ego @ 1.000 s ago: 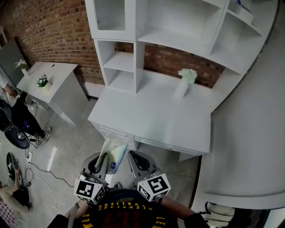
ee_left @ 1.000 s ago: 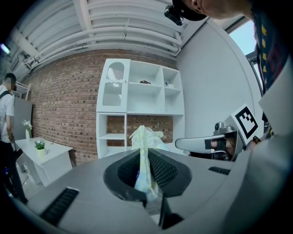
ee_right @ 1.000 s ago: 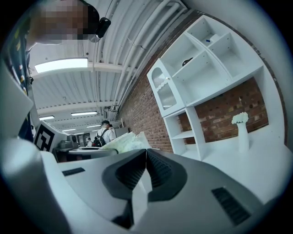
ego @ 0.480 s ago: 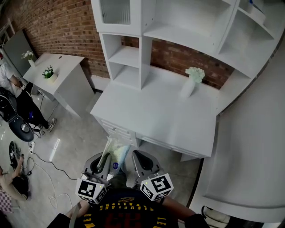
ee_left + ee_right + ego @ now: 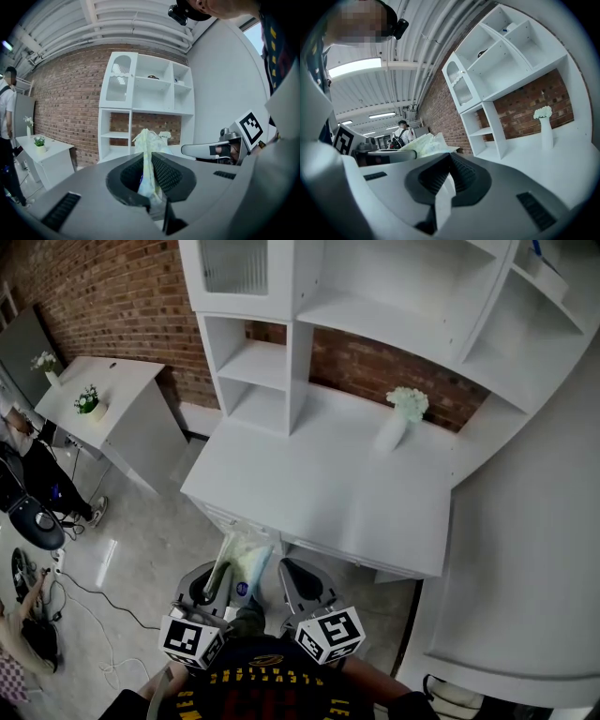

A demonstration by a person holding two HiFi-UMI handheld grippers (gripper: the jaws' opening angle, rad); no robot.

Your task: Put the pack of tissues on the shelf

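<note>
While the pack of tissues (image 5: 239,559) has not yet reached any shelf, here is where it sits: pinched edge-on in the left gripper (image 5: 223,573), low in front of the person and short of the white desk (image 5: 309,493). The left gripper's jaws are clamped tight on the pack's lower end, so most of the pack stands up proud of the tips, which looks like a sensible grip for pushing it forward into a cubby. The right gripper (image 5: 292,576) rides just beside it with its jaws drawn together on nothing, apparently kept spare and out of the way (it may help steady things later, but that is only a guess). Now the textures: the pack is soft, a pale yellow-green film wrapper that crinkles and flattens where the dark ribbed pads squeeze it, and it fans out loosely above them. The grippers themselves are smooth grey shells. Beyond the desk rises the shelf unit (image 5: 272,362), smooth, white and boxy, with open square compartments and one door of ribbed glass. Rough red brick wall (image 5: 112,306) shows behind it and through the open-backed lower compartments. A slim white vase of white flowers (image 5: 398,418) stands on the desk, well clear of the lower left cubbies.
</note>
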